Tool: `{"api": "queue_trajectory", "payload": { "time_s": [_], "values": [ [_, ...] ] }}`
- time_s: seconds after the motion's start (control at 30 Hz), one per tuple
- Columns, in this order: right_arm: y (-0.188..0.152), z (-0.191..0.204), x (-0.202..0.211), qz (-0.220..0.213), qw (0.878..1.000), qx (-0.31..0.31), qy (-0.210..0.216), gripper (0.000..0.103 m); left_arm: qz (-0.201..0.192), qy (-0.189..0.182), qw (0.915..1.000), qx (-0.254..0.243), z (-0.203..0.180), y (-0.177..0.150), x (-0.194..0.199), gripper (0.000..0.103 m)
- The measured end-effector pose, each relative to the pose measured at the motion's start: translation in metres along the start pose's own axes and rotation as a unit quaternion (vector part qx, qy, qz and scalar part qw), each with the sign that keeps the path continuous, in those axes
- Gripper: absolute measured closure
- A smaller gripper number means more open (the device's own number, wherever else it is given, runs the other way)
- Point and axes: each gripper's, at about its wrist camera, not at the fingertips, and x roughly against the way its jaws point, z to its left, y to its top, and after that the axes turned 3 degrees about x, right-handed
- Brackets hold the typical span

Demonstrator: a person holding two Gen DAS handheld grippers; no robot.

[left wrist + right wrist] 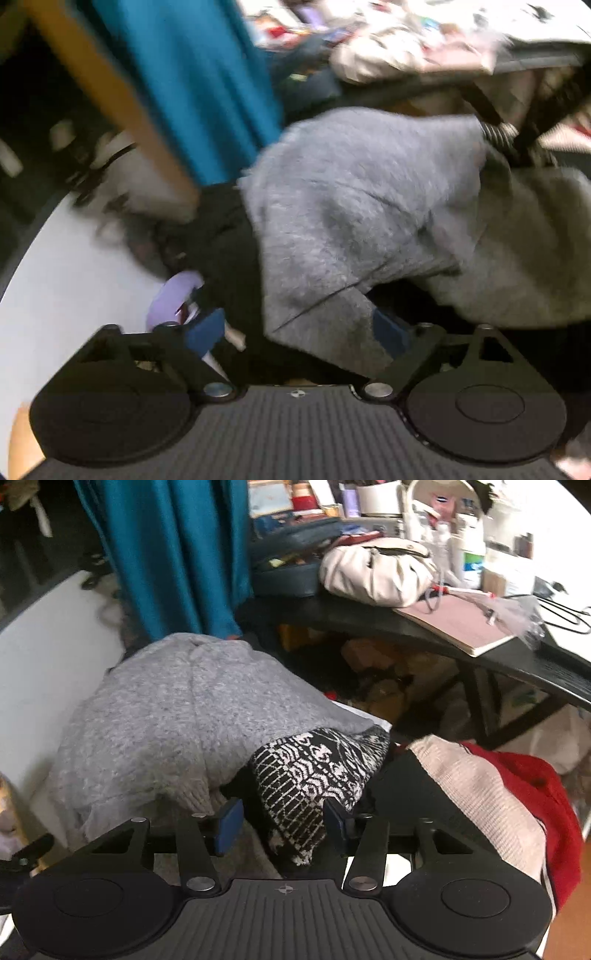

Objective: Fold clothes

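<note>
**Both claws low over the clothes pile**

L wrist view, blurred: L claw (pixel 299 332) w/ jaws well apart. Grey sweater (pixel 362 206) fills centre and right of frame; its lower flap hangs down between the blue pads (pixel 205 328), covering part of the right pad. Can't tell if the pads press it; left pad stands clear of the cloth, so it reads as apart, not clamped. Black cloth (pixel 221 236) lies left of and under the sweater. A lilac item (pixel 170 299) sits just beside the left pad, lower left. White surface (pixel 55 280) at left edge. Teal curtain (pixel 192 74) upper left, w/ a wooden post (pixel 110 88) crossing in front of it.

R wrist view, sharper: R claw (pixel 282 821) jaws part-way apart. Patterned knit (pixel 314 771), black & white, lies between the pads; right pad is touching or nearly touching its edge, left pad is clear w/ a gap. Not clamped. Sweater is left-centre of frame, draped over a mound, its edge overlapping the knit's top. Beige knit (pixel 476 794) and red cloth (pixel 546 790) at lower right, near but apart from the patterned knit. Dark bench (pixel 369 620) across upper right carries a cream bag (pixel 376 572), a notebook (pixel 458 624) and clutter. Curtain upper left.
</note>
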Motion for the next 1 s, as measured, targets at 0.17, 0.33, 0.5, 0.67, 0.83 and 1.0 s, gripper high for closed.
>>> {"api": "queue_trajectory", "payload": {
  "time_s": [0.17,0.33,0.5,0.67,0.83,1.0],
  "values": [
    [-0.004,0.007,-0.006,0.004,0.998,-0.057,-0.037,0.057,-0.048,-0.035,0.9936,-0.096,-0.008,0.002,-0.023,0.019],
    [-0.008,0.012,0.0,0.001,0.995,-0.079,-0.062,0.057,-0.091,-0.096,0.9853,-0.109,0.001,0.007,-0.013,0.08],
    [-0.007,0.026,0.003,-0.013,0.996,-0.059,-0.066,0.057,-0.121,-0.106,0.9843,-0.073,0.022,0.007,0.0,0.088],
    [-0.011,0.046,-0.007,-0.008,0.999,-0.034,-0.041,0.056,-0.112,-0.126,0.983,-0.073,0.028,0.007,0.0,0.084],
    [-0.01,0.059,-0.025,-0.008,0.999,-0.017,-0.041,0.074,-0.105,-0.156,0.9775,-0.095,0.029,0.003,0.005,0.049],
    [0.007,0.048,0.0,-0.083,0.994,-0.067,-0.029,0.102,-0.14,-0.21,0.9604,-0.119,0.027,0.01,0.026,0.02]
  ]
}}
